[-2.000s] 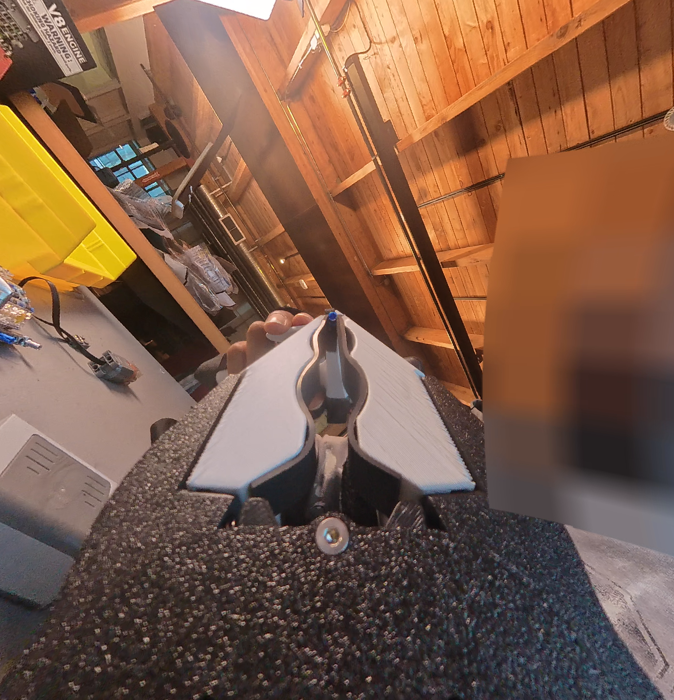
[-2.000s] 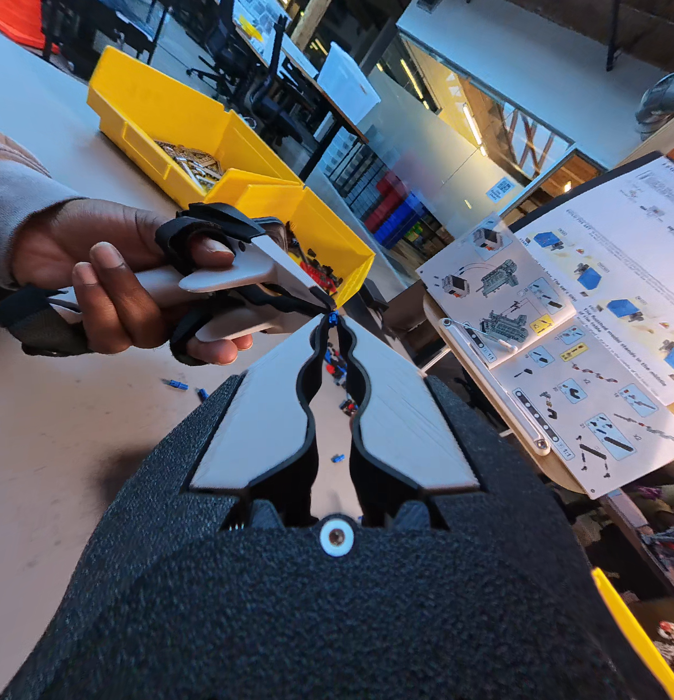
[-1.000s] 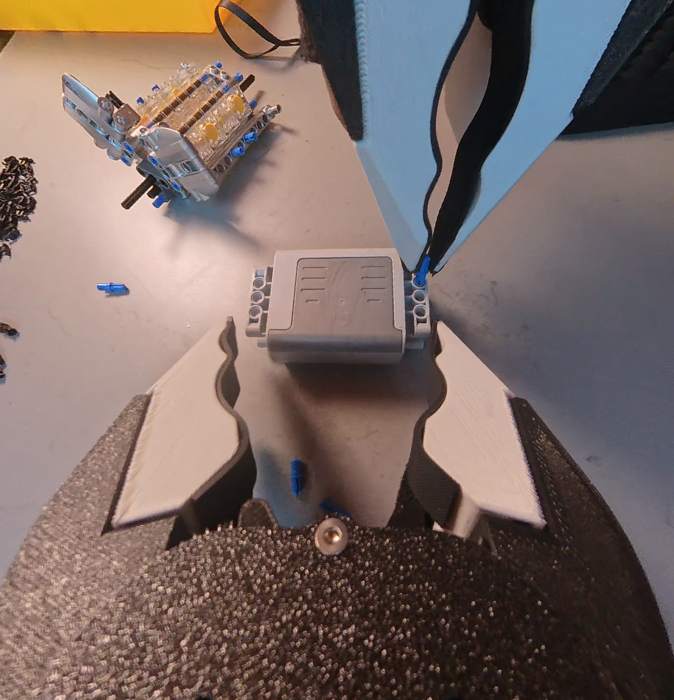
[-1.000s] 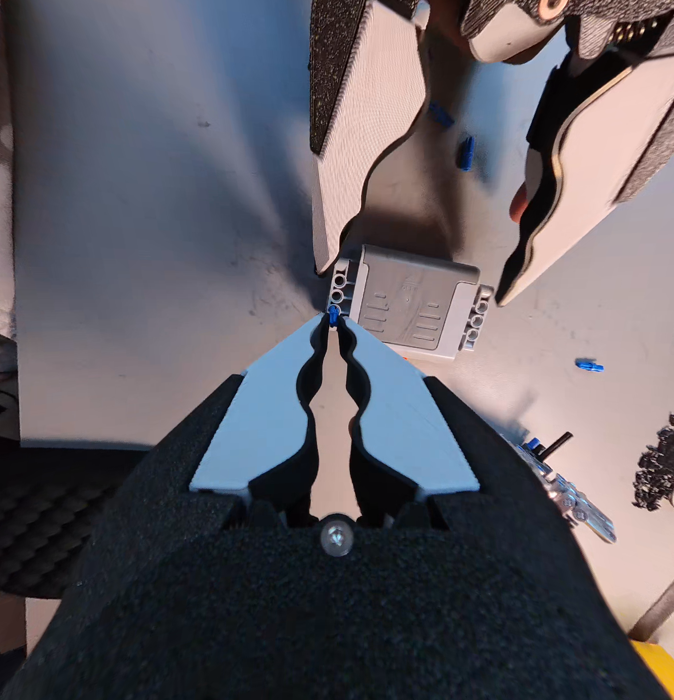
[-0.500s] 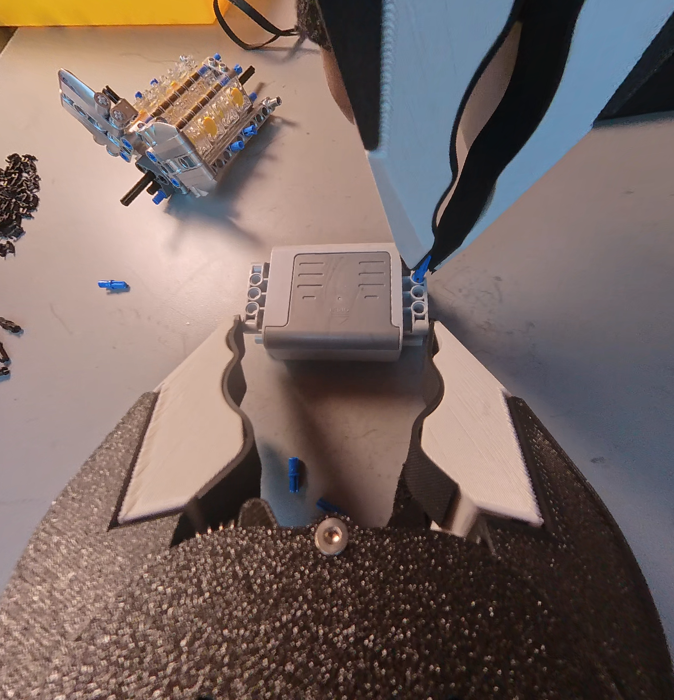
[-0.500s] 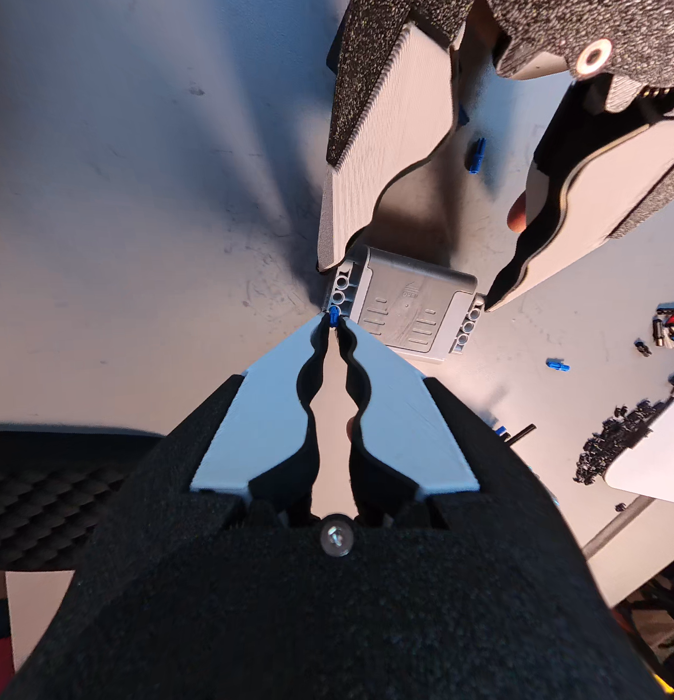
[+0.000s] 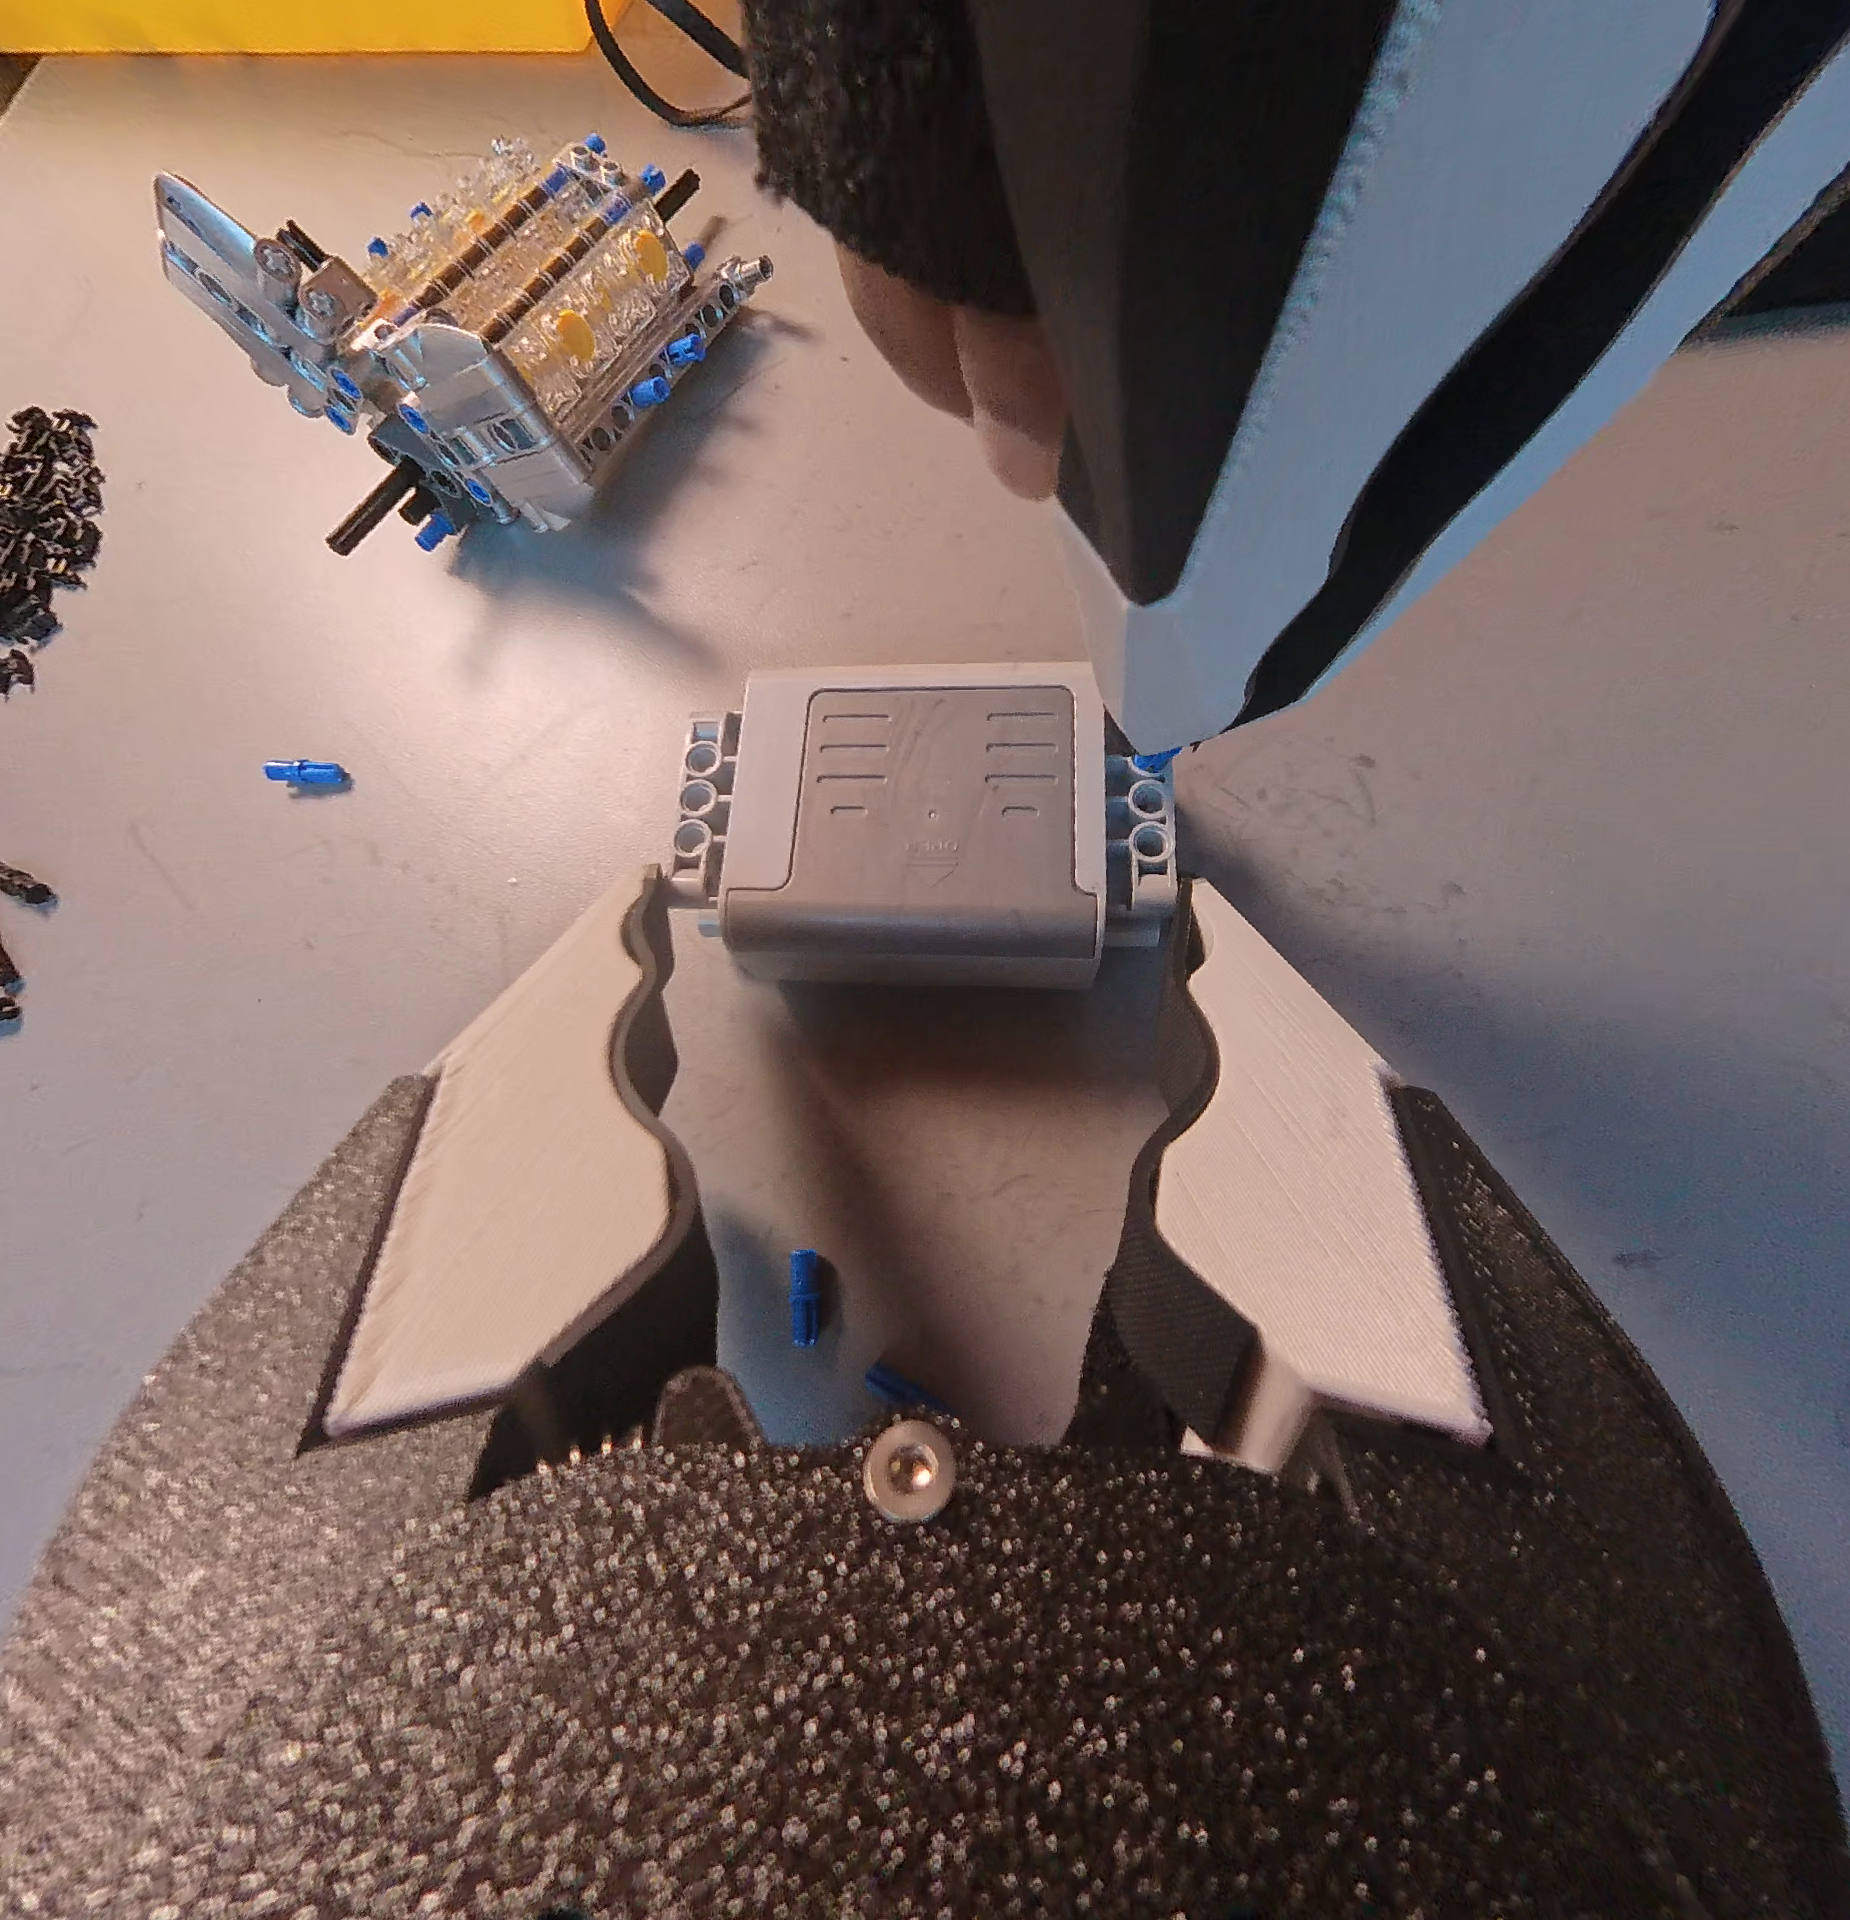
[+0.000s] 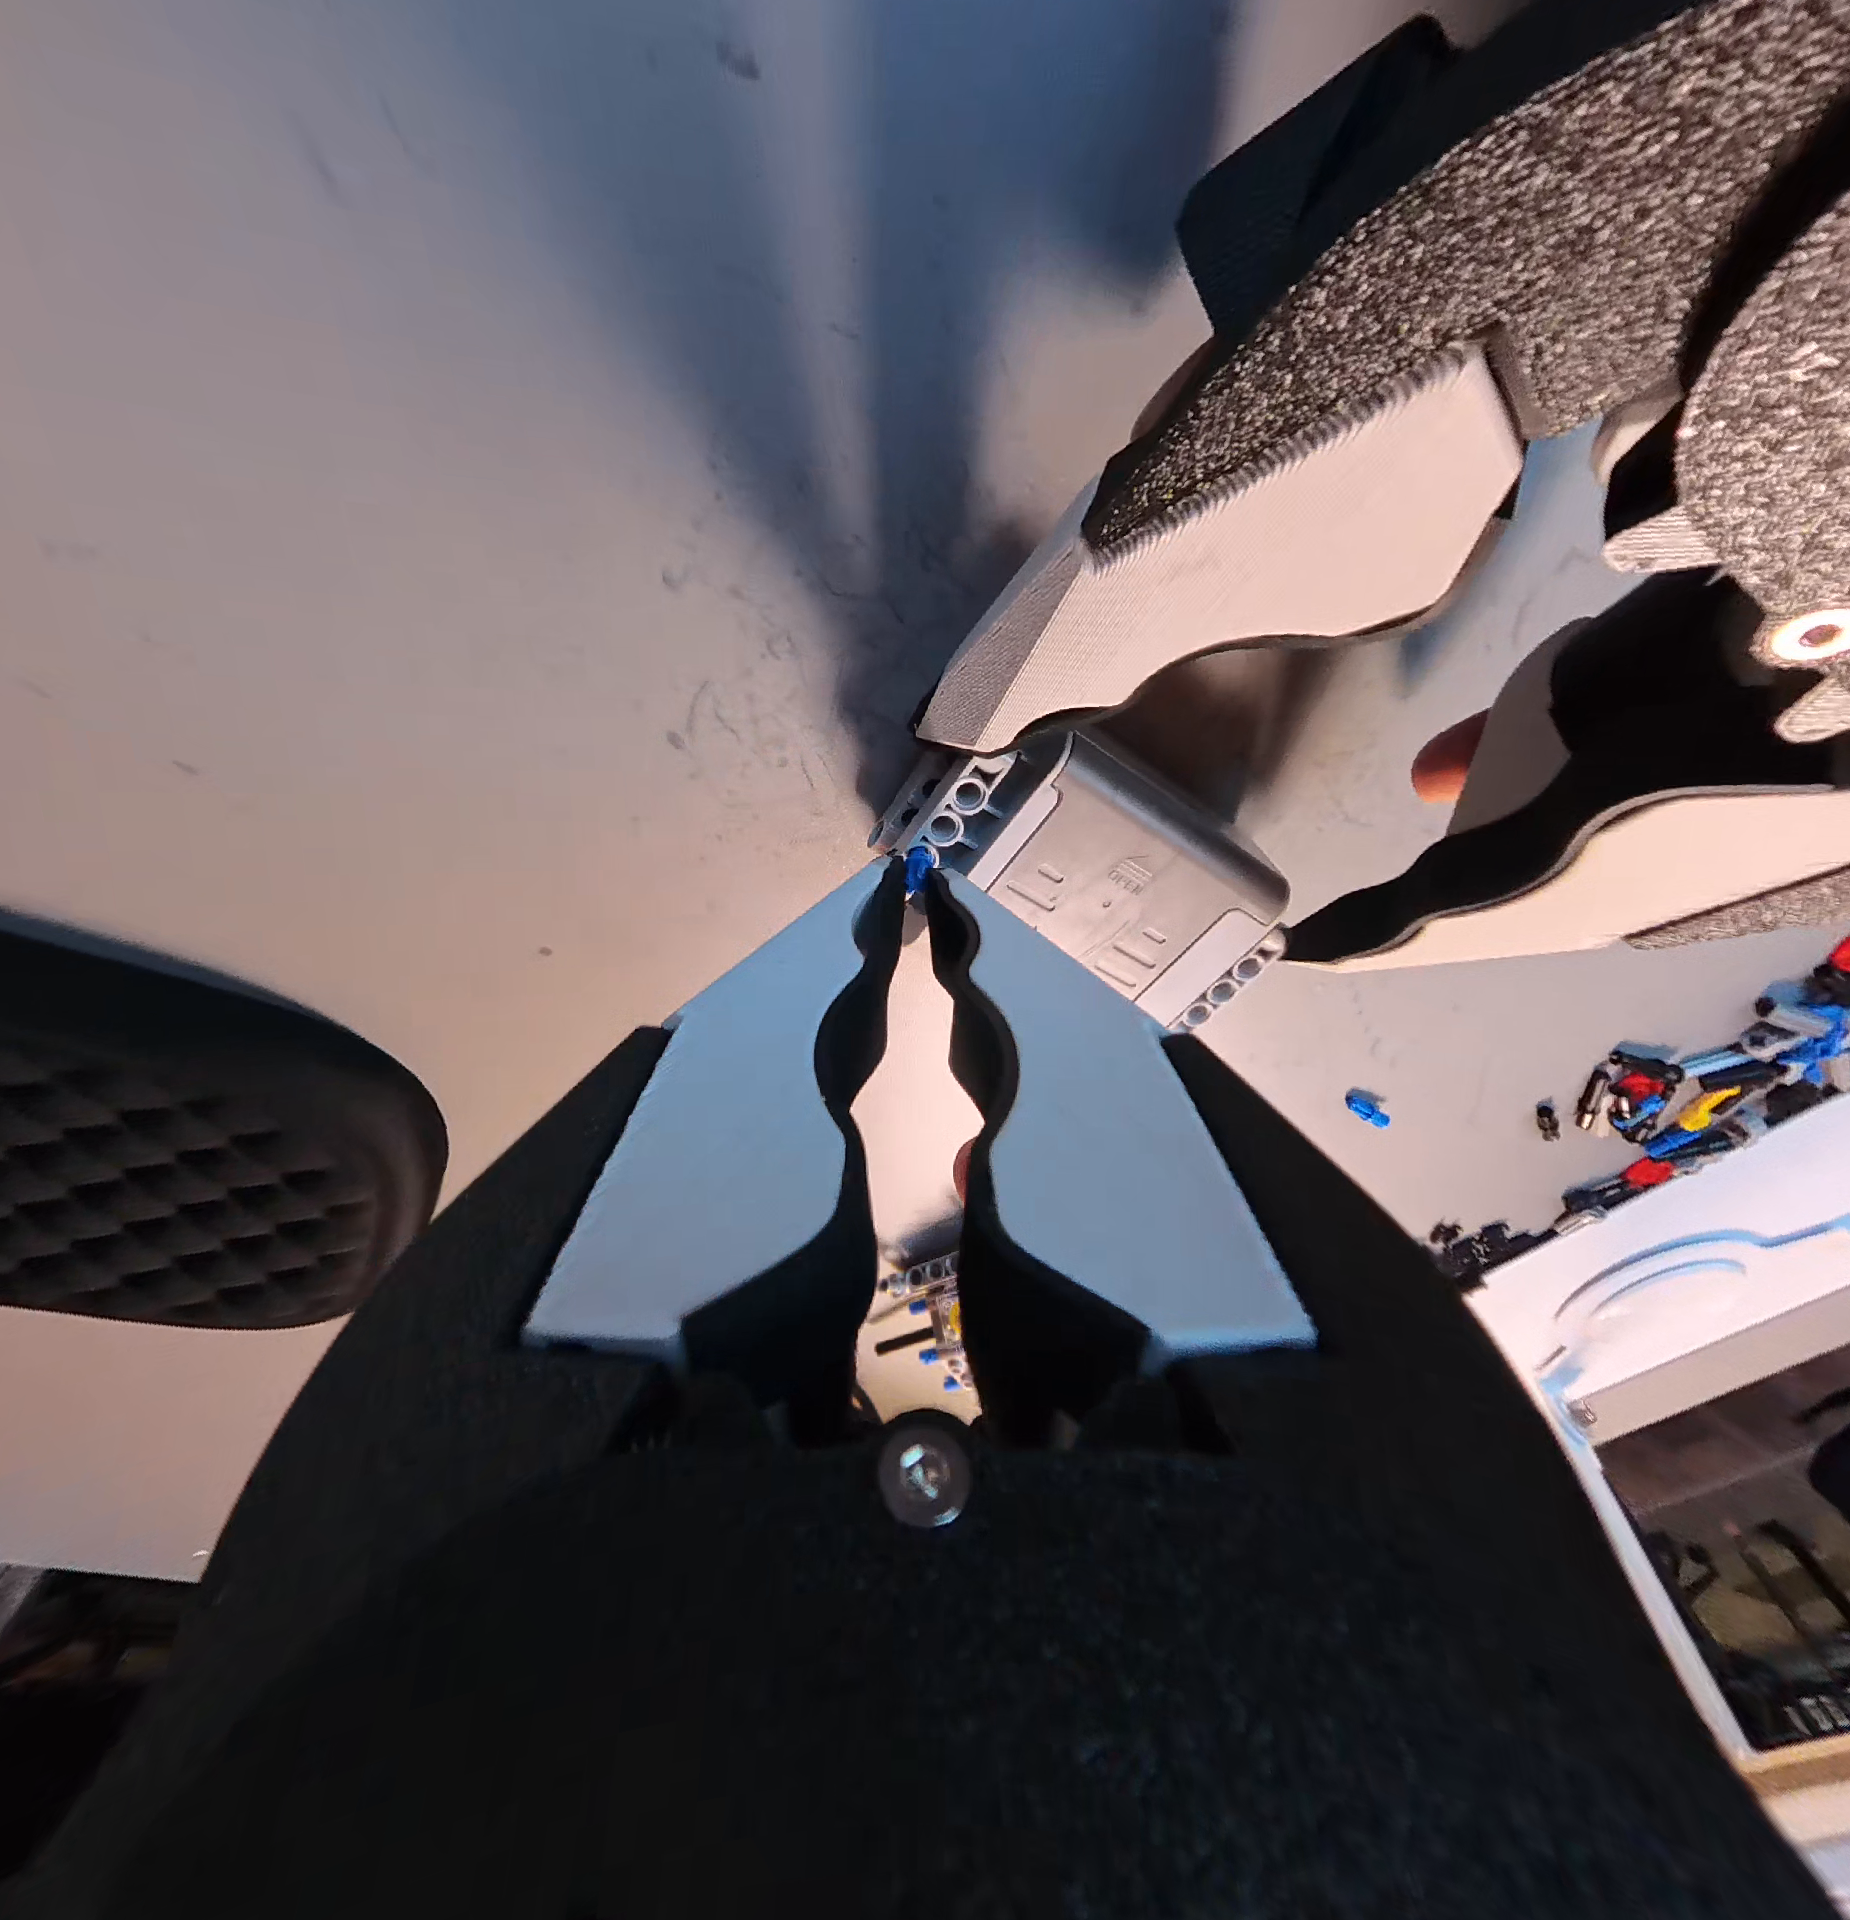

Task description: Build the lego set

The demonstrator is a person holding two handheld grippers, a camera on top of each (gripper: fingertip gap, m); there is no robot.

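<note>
While pinching pin point(image 8: 913, 871) (blue): right claw point(image 8: 908, 881).

Grey ribbed box point(image 7: 916, 831), blue pin point(image 8: 913, 869), speckled black gripper bodies, pale grey table point(image 7: 381, 935).

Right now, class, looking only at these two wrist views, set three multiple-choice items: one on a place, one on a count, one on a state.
1. Where is the blue pin that the right gripper pinches?
A. at a side hole of the grey box
B. inside a yellow bin
C. on the engine model

2. How many holes show on the box's pin-free side?
A. one
B. three
C. six

3. How does the left gripper stand?
A. shut on a pin
B. shut on nothing
C. open, astride the box

Answers: 1 A, pin tip meets the end hole; 2 B, three rings in a row; 3 C, fingers wide apart.
</note>
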